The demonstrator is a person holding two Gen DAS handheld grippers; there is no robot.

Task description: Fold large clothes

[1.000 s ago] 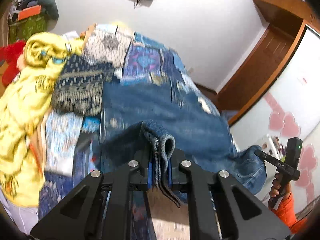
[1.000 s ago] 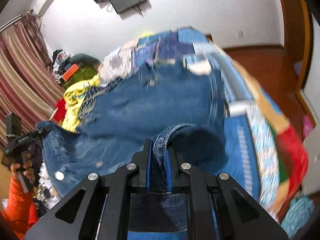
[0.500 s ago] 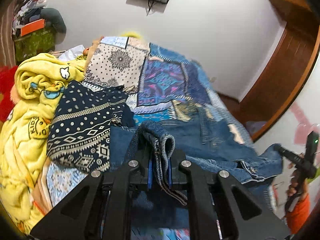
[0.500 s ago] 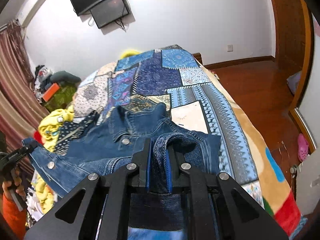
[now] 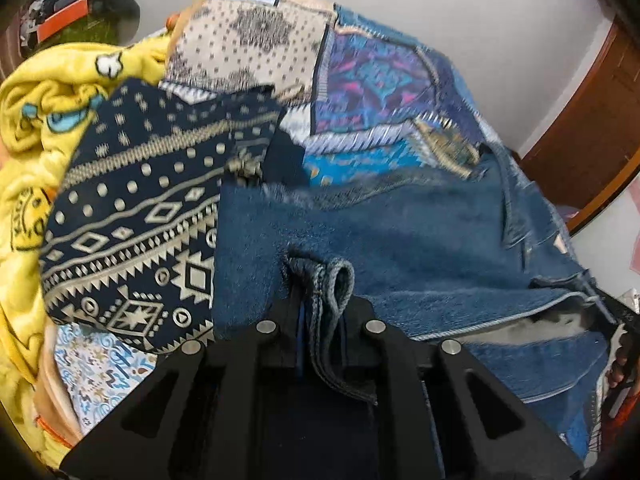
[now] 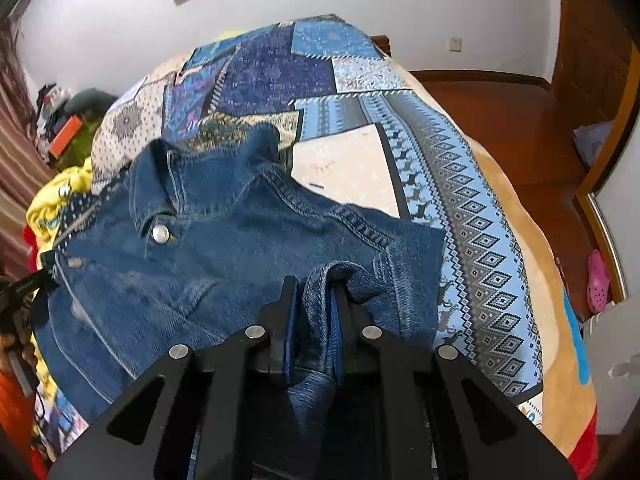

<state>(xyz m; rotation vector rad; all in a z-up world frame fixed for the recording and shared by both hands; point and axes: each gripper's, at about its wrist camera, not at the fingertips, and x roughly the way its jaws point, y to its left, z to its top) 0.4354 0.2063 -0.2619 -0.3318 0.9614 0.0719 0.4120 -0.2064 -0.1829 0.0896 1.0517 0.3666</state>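
Note:
A blue denim jacket (image 6: 224,240) lies spread on the patchwork bed cover (image 6: 460,184), collar away from me, a metal button showing near the collar. It also shows in the left wrist view (image 5: 400,240). My left gripper (image 5: 320,312) is shut on a bunched hem edge of the jacket. My right gripper (image 6: 312,312) is shut on another denim fold at the near edge. Both hold the cloth low, close to the bed. The right gripper also shows at the left wrist view's right edge (image 5: 624,344).
A navy patterned garment (image 5: 140,216) and a yellow cartoon blanket (image 5: 36,128) are piled left of the jacket. The bed cover (image 5: 372,76) stretches toward the white wall. Wooden floor (image 6: 520,120) and a pink shoe (image 6: 598,280) lie right of the bed.
Both grippers have carried the jacket forward and down onto the bed; it went from hanging and swinging to lying spread flat. Both stay shut on the denim.

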